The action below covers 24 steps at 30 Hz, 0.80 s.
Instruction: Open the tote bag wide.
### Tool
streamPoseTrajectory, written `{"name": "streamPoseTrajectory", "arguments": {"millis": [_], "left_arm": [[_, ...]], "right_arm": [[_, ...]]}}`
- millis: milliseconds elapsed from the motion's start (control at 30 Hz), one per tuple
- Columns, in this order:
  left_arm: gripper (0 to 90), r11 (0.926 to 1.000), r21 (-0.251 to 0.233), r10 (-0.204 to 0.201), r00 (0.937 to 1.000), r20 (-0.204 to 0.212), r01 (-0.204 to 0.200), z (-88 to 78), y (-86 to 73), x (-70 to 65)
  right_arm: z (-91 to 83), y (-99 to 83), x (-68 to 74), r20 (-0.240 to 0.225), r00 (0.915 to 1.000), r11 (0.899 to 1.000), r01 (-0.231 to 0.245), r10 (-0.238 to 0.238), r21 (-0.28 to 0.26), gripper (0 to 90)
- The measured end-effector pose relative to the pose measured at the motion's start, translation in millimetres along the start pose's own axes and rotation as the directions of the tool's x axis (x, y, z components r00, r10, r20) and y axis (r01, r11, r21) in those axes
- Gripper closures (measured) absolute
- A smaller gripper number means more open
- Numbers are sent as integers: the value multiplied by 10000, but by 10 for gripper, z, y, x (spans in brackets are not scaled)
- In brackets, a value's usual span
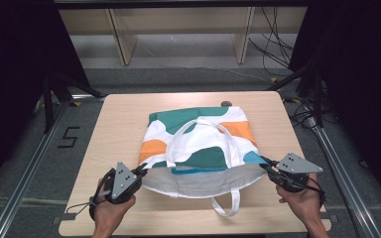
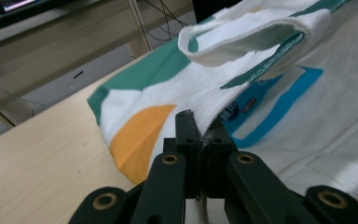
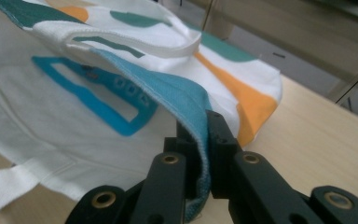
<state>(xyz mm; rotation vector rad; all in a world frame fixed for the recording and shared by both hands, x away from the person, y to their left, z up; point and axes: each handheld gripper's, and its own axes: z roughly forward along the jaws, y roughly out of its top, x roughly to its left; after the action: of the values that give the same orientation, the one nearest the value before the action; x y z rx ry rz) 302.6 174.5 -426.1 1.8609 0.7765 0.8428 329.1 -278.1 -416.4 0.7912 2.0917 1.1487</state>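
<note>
The tote bag [image 1: 198,144] lies in the middle of the counter [image 1: 114,129], its top layer pinched at both near corners. The left hand-held gripper [image 1: 141,170] and right hand-held gripper [image 1: 266,166] each clamp the mouth's hem. I judge the opening begun; spreading the mouth remains.
</note>
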Motion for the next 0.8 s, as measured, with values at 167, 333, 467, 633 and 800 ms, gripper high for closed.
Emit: {"name": "streamPoseTrajectory", "arguments": {"millis": [167, 333, 467, 633, 800], "left_arm": [[871, 9980, -614, -165, 9998, -96, 159, -65, 242, 74], [872, 9945, -1050, -59, 9999, -158, 42, -113, 451, 111], [872, 9917, -1271, -190, 9997, -150, 170, -123, 531, 153], [874, 9858, -1662, -295, 9994, -193, 259, -195, 673, 206], [875, 9771, -2120, 70, 9991, -413, -157, -339, 872, 222]], "right_arm": [[-110, 170, -52, 163, 9999, 9980, -17, 27, -633, 866], [-228, 375, -141, 458, 9990, 9925, 40, 16, -1224, 867], [-277, 481, -179, 534, 9986, 9890, 53, 27, -1479, 868], [-369, 658, -201, 779, 9968, 9826, 290, -149, -1835, 869], [-572, 898, -222, 1042, 9932, 9748, 740, -529, -2106, 872]]}}
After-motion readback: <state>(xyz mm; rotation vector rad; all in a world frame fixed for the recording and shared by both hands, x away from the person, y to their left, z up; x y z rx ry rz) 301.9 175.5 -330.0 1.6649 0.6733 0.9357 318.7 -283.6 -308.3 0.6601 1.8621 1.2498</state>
